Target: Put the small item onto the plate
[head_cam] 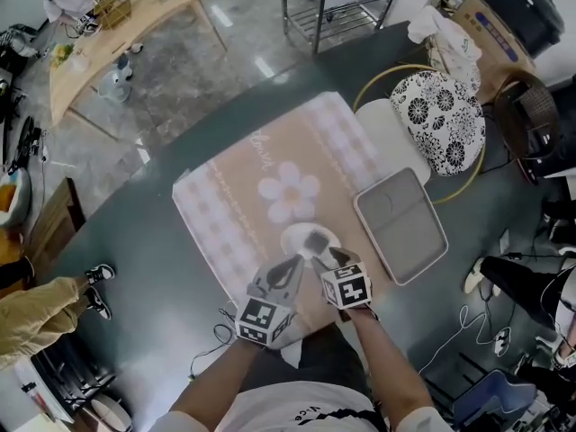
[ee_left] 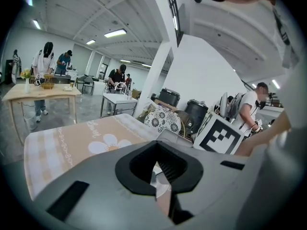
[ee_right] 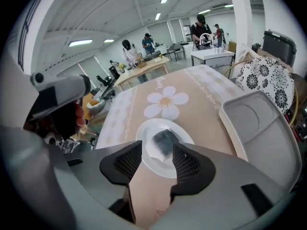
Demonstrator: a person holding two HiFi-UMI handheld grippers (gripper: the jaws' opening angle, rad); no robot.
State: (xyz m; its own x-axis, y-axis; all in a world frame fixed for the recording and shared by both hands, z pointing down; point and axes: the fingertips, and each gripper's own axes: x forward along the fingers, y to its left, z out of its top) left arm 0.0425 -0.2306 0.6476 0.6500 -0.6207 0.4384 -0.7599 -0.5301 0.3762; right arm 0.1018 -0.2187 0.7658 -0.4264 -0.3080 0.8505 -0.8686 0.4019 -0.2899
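- Small dark glossy item (head_cam: 316, 239) (ee_right: 163, 140) lying near the middle of a small round white plate (head_cam: 292, 237) (ee_right: 144, 128).
- Plate resting on a peach checked cloth with a white flower print (head_cam: 234, 205) (ee_right: 201, 104), just below the flower, towards the person's edge.
- Cloth spread over a dark tabletop (head_cam: 135, 268).
- Right claw (head_cam: 326, 252) (ee_right: 157, 150) poised at the near rim of the plate, jaws standing wide apart, gripping nothing; item seen in the gap past the tips, touched by neither pad.
- Left claw (head_cam: 295, 261) (ee_left: 156, 169) just beside the plate's near-left rim, jaws drawn together at the tips, nothing between them.
- Both claws close together, angled in towards the plate.
- Empty grey rectangular tray (head_cam: 400, 223) (ee_right: 261, 123) to the right of the plate, partly overlapping the cloth's edge.
- Black-and-white floral cushion (head_cam: 436, 120) (ee_right: 261, 73) on a seat beyond the tray.
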